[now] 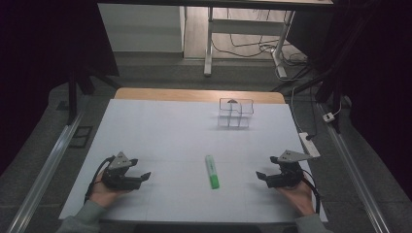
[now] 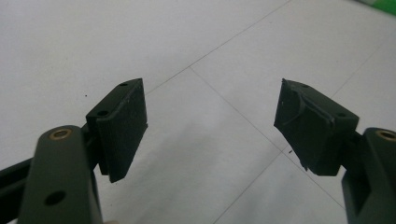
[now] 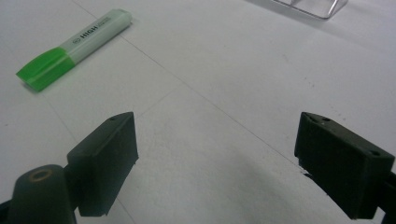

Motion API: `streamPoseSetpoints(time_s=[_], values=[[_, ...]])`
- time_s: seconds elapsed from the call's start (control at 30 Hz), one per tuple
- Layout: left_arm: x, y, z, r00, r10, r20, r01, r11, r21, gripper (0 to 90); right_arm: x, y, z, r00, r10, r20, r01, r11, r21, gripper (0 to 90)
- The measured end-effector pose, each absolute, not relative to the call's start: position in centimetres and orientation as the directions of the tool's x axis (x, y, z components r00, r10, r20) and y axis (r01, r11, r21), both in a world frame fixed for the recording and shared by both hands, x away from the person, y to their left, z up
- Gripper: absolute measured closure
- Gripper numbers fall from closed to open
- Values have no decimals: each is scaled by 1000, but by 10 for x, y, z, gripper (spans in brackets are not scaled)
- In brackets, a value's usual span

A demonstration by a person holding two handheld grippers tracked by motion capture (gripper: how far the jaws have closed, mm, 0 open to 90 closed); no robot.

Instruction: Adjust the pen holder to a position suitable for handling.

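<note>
A green highlighter (image 1: 212, 172) lies flat on the white table sheet (image 1: 165, 131), near the front middle; in the right gripper view the highlighter (image 3: 74, 48) sits at the upper left with its green cap toward the left edge. My left gripper (image 1: 145, 176) rests at the front left, held by a hand, open with nothing between its jaws (image 2: 210, 123). At the front right my right gripper (image 1: 261, 175) is also open and empty (image 3: 217, 158). Both point inward toward the highlighter, a hand's width or more from it.
A clear plastic compartment box (image 1: 235, 113) stands at the back, right of centre; its clear edge (image 3: 308, 7) shows at the top of the right gripper view. A white power strip (image 1: 309, 143) lies off the sheet's right edge. Desk legs and cables are beyond the table.
</note>
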State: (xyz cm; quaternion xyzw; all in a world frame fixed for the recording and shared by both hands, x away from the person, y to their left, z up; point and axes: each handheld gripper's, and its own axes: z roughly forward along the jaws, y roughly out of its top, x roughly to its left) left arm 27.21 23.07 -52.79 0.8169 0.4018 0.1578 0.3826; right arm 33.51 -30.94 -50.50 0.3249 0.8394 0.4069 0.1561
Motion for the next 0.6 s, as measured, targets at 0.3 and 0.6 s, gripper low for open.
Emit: streamPoseSetpoints(time_s=[0.3, 0.6], values=[[273, 231, -529, 629, 776, -50, 539, -389, 748, 250, 335, -309, -505, -740, 672, 6, 422, 458, 783, 131], [273, 232, -528, 629, 776, -54, 540, -386, 748, 250, 335, -308, -505, -738, 675, 1, 421, 458, 783, 138]])
